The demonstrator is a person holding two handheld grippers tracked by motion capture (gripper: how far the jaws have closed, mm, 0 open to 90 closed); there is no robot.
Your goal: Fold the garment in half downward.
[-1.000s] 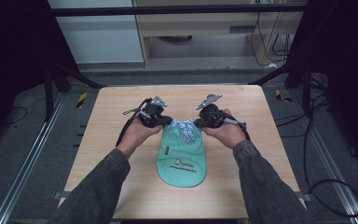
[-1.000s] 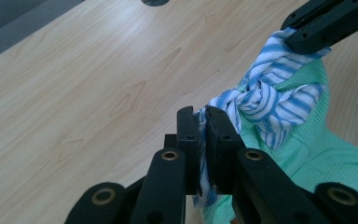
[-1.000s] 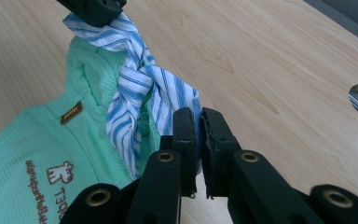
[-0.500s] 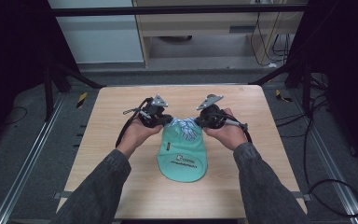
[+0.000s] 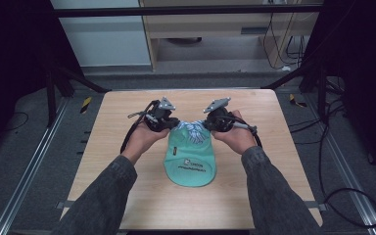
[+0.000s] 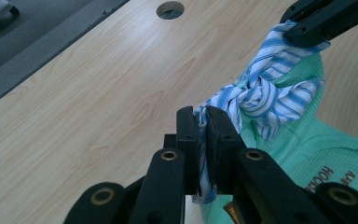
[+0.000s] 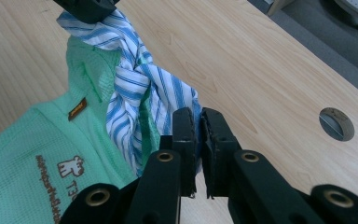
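Note:
A mint-green mesh cloth with a printed logo lies flat in the middle of the wooden table. At its far end sits a knot of blue-and-white striped ties. My left gripper is shut on the knot's left tie end, and my right gripper is shut on the right end. In the left gripper view the striped tie runs from my left gripper to the right gripper. In the right gripper view the striped tie leads from my right gripper to the left gripper.
A round cable hole is cut in the tabletop near its far edge; the same hole lies to the right in the right gripper view. Bare wood surrounds the cloth. Black frame posts and cables flank the table.
The green cloth's near edge has crept slightly away from the person. Both grippers stay shut on the tie ends and have hardly moved.

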